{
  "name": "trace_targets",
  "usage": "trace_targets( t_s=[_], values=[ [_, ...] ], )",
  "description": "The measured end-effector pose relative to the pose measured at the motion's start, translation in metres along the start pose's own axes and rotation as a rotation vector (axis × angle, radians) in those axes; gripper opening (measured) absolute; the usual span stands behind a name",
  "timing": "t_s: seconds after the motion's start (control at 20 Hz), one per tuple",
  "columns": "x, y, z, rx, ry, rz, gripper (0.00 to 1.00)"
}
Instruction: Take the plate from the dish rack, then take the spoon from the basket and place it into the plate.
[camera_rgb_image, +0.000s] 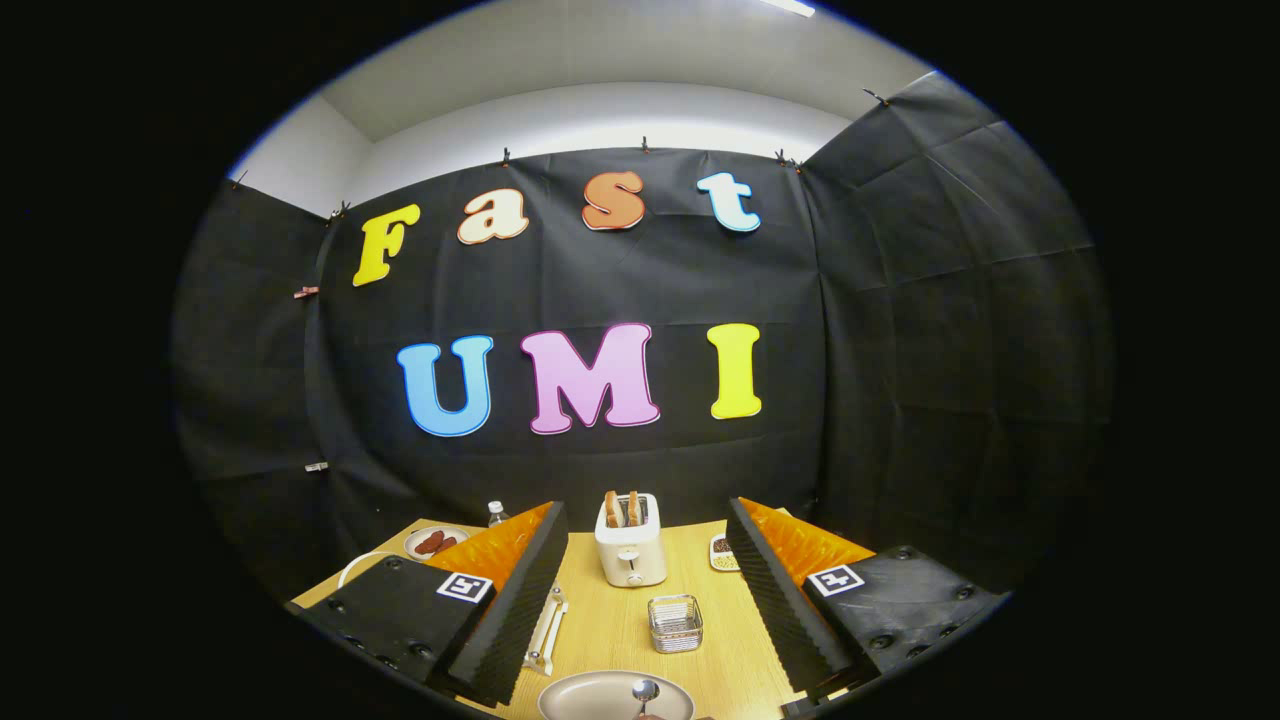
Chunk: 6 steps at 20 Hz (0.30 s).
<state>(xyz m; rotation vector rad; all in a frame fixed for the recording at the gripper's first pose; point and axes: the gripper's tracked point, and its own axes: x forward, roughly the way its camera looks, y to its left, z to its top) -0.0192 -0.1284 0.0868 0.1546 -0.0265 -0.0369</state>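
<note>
A pale round plate (600, 698) lies flat on the wooden table, low between my fingers and close to me. A metal spoon (645, 690) rests in it, bowl pointing away from me, handle running back under the view. The small wire basket (675, 622) stands just beyond the plate and looks bare inside. The white dish rack (546, 632) lies to the left, partly hidden by my left finger (510, 610). My gripper (646, 520) is open wide above the table, its fingers touching none of these things.
A white toaster (630, 545) with two slices of toast stands beyond the basket, mid-table. At the far left are a plate of sausages (436, 541) and a small bottle (497, 513). A small patterned dish (721, 552) peeks out beside my right finger. Black cloth walls close off the table's back.
</note>
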Motion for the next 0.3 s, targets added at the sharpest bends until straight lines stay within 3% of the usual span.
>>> trace_targets(
  t_s=[0.15, 0.3],
  values=[
    [0.006, -0.019, -0.019, -0.039, 0.029, -0.007, 0.98],
    [0.013, -0.014, -0.020, -0.039, 0.020, 0.050, 0.99]
  ],
)
